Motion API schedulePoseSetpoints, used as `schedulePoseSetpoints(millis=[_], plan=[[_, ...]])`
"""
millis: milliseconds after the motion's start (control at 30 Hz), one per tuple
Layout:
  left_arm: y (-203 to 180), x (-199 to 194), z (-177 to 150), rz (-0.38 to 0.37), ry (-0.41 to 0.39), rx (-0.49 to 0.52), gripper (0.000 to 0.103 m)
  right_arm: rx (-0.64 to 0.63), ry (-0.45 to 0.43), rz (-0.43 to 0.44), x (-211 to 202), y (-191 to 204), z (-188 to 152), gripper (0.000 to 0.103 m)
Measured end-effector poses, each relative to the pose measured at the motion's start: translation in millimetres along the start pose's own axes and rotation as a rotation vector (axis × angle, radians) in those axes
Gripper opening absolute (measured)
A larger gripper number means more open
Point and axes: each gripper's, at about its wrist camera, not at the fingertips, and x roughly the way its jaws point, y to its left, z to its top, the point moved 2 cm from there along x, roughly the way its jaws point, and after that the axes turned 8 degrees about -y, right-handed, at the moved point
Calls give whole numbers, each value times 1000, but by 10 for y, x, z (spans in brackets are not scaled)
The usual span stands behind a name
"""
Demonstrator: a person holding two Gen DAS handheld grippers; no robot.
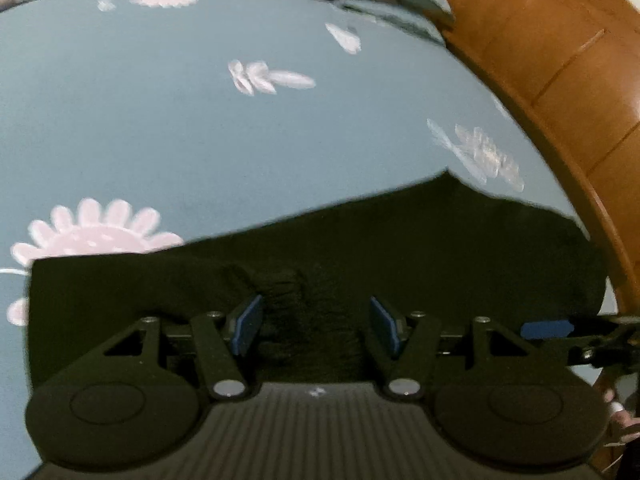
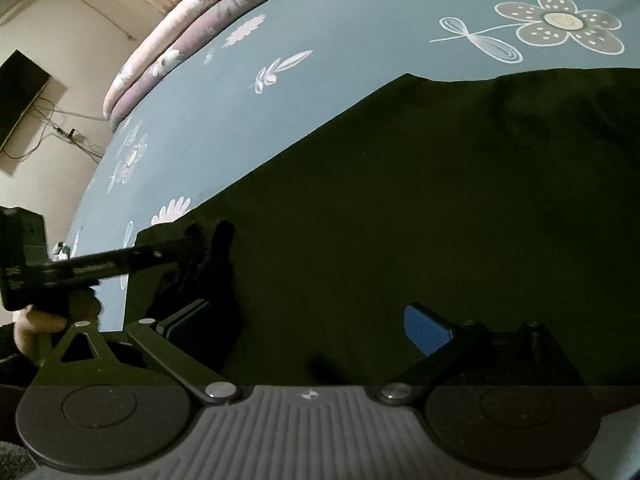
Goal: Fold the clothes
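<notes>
left wrist view: left gripper [image 1: 316,322] low over dark garment [image 1: 400,240], jaws spread, blue pads [image 1: 247,326] apart with a bunched ridge of the cloth lying between them. not clamped on it; can't tell whether the pads touch the fabric. garment spread flat on blue floral bedsheet [image 1: 160,128], far edge running diagonally up to a small peak. wooden bed frame [image 1: 560,60] curving along the right side. tip of right gripper showing at right edge, blue pad visible.

right wrist view: right gripper [image 2: 308,326] also over the garment [image 2: 400,200], jaws wide apart, nothing between them but flat cloth below. no pinch. left gripper [image 2: 120,260] reaching in from the left, a hand [image 2: 36,324] on its grip, tip at the garment's near-left corner. sheet [image 2: 320,40] beyond the cloth, folded pink and purple bedding [image 2: 168,48] at the far edge, dark tv screen [image 2: 20,96] on the wall at left.
</notes>
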Motion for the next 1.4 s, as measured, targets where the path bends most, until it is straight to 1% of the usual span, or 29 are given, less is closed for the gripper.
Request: schedulePoseSetpoints(millis=[67,167,267,367,400,433,500,533,633,733,867,900,967,1067,1100,1167,1267,1400], plan=[[100,-212,1,33,-36,0,59,0,-6,-2,-24,12,-5,103],[281,-526,-49,127,-76,24,59,-6,-12,3,-17,33,17,103],[410,-743,-168,212,-76,56,58,-18,-5,17,60,97,38,103],[454,-831,-319,250,-49,90,58,-51,18,19,180,200,39,103],[455,-844,-378,251,-38,94,58,-63,25,18,218,234,37,103],[445,-836,-447,229,-28,81,58,-76,32,16,251,265,37,103],[433,-810,-585,158,-9,38,58,-101,46,13,316,327,35,103],[437,-785,-644,136,4,19,58,-111,54,10,350,349,33,103],[474,-676,-797,108,52,-32,58,-116,78,-9,449,350,11,103],[498,-726,-853,127,61,-14,58,-114,99,-30,532,307,-40,103],[527,-832,-904,165,64,27,58,-109,85,-34,549,286,-75,103],[520,-872,-912,179,60,55,58,-106,82,-36,553,287,-84,103],[471,-954,-939,212,54,169,60,-100,73,-40,555,295,-100,103],[402,-996,-1066,238,92,346,63,-96,58,-50,551,302,-124,103],[383,-1001,-1107,242,102,391,63,-96,52,-55,550,305,-134,103],[351,-1000,-1173,248,108,448,63,-105,41,-68,554,324,-152,103],[346,-977,-1199,261,89,479,63,-140,37,-95,566,373,-177,103],[331,-921,-1244,264,99,540,64,-167,43,-126,595,422,-180,103]])
